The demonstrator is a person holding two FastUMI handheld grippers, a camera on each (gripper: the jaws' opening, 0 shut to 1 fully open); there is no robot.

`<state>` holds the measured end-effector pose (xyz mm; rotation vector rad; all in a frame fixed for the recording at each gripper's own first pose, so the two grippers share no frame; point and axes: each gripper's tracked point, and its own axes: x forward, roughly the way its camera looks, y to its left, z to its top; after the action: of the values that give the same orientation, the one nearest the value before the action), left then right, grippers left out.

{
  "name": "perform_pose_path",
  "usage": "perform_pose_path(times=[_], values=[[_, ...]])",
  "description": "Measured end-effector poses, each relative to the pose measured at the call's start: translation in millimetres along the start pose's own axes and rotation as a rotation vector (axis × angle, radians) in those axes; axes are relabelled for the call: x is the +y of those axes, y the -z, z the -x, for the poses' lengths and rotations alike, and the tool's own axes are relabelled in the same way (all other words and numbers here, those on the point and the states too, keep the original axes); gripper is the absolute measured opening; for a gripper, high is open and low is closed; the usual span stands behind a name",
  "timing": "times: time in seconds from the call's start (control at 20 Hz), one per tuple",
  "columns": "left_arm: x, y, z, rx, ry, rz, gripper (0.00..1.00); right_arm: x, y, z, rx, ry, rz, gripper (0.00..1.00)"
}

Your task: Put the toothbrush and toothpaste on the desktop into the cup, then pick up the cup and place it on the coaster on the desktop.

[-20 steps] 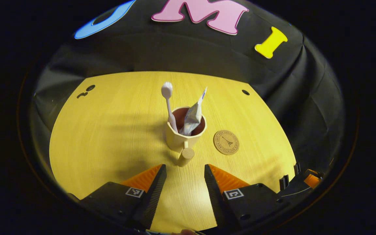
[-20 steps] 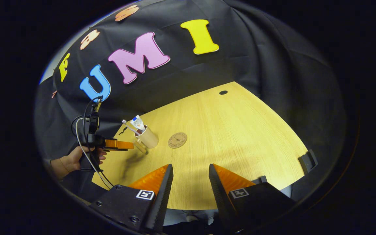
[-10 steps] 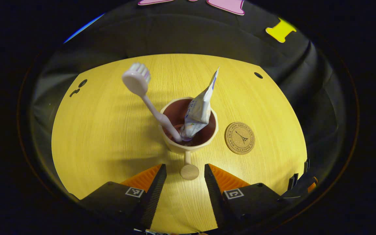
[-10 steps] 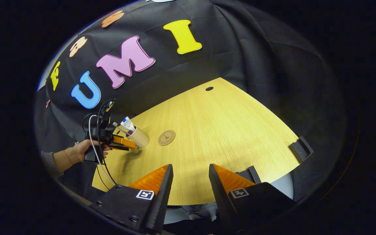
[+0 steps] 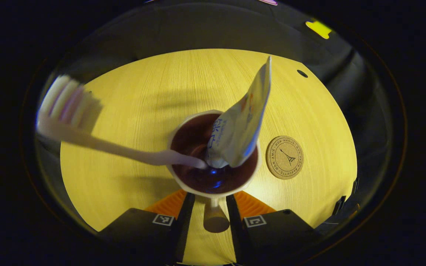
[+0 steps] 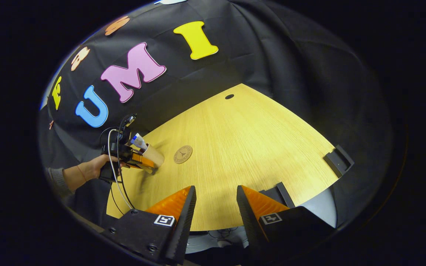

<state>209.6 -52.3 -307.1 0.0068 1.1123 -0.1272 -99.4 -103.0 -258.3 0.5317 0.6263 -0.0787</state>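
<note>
Close up in the left gripper view, the left gripper (image 5: 210, 207) has its jaws set on either side of the cup's handle (image 5: 215, 218), a short peg with a round end that sticks out from the cup toward the camera at 6 o'clock. The jaws sit just beside the peg on both flanks; whether they press it or merely bracket it cannot be told. Directly beyond the jaws, at 12 o'clock from them, stands the cup (image 5: 183, 184), pale outside and dark inside, on the yellow wooden counter (image 5: 131, 111). Inside it the toothpaste (image 5: 240, 122) tube stands cap down, its crimped end rising toward 1 o'clock. The toothbrush (image 5: 98, 142) leans out over the rim toward 10 o'clock, its bristled head large and blurred. At 3 o'clock from the cup, apart from it, the round cork coaster (image 5: 285, 157) lies flat on the counter.

Nearest in the right gripper view, the right gripper (image 6: 216, 207) hangs released, jaws spread with nothing between them, over the counter's near edge. Farther off, at 10 o'clock, a hand (image 6: 98, 167) holds the left gripper against the cup (image 6: 155, 156), and the coaster (image 6: 182, 154) lies just past it at 3 o'clock.
</note>
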Motion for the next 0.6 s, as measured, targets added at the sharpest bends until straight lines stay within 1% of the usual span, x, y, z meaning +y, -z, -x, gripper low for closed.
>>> perform_pose_path(times=[0.15,0.2,0.3,0.6], values=[[0.2,2.0,-5.3,0.029,-0.015,-0.025,0.48,-2.1,-2.1,-1.2,-0.003,0.003,-0.007,0.69],[0.1,2.6,-6.9,0.033,-0.018,-0.026,0.51,-3.5,-3.4,-1.3,-0.005,0.005,-0.013,0.69],[0.9,2.3,-8.8,0.036,-0.023,-0.026,0.34,-5.7,-4.0,-2.4,-0.008,0.010,-0.021,0.69],[2.9,1.5,-7.1,0.005,-0.030,-0.025,0.31,-8.9,-5.2,-3.6,-0.009,0.017,-0.024,0.69]])
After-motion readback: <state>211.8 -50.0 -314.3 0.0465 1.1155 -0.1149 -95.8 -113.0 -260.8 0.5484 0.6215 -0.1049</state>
